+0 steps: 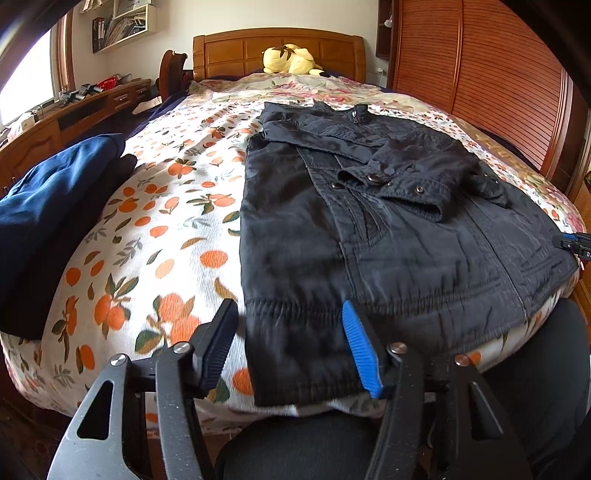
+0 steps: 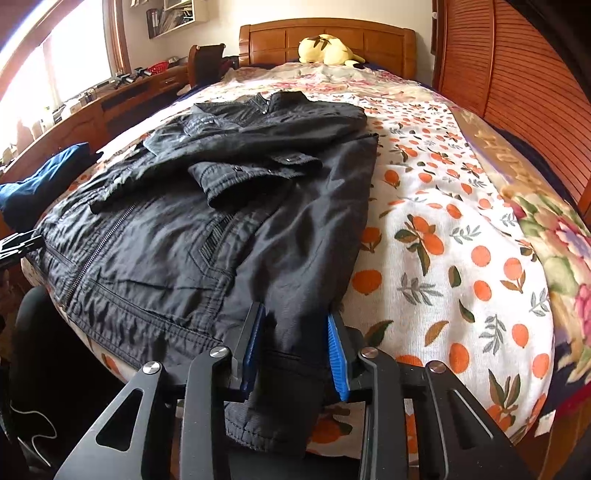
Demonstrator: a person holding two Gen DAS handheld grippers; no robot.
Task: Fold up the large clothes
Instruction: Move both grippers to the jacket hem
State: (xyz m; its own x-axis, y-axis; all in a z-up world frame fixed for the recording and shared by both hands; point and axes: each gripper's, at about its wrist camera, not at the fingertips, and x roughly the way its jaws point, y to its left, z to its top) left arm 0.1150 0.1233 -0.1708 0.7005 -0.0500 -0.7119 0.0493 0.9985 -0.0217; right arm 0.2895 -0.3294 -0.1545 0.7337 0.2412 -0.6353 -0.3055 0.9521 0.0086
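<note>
Home bedroom. Wooden bed with headboard (image 1: 279, 51), orange-print bedspread (image 1: 166, 206) over a floral quilt (image 2: 554, 236), yellow plush toy (image 1: 290, 59) by the headboard. Slatted wooden wardrobe doors (image 1: 480, 81) on one side, cluttered wooden desk (image 1: 92, 99) under a bright window (image 2: 74, 51), wall shelf (image 1: 122, 24) with books.

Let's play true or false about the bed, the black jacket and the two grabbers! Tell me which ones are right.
1. The black jacket lies on the bed. True.
2. The jacket's sleeves hang off the sides. False: they are folded across its front.
3. The left gripper is open at the hem. True.
4. The right gripper is shut tight. False: its jaws are open around the hem corner.
5. A yellow plush toy sits by the headboard. True.
</note>
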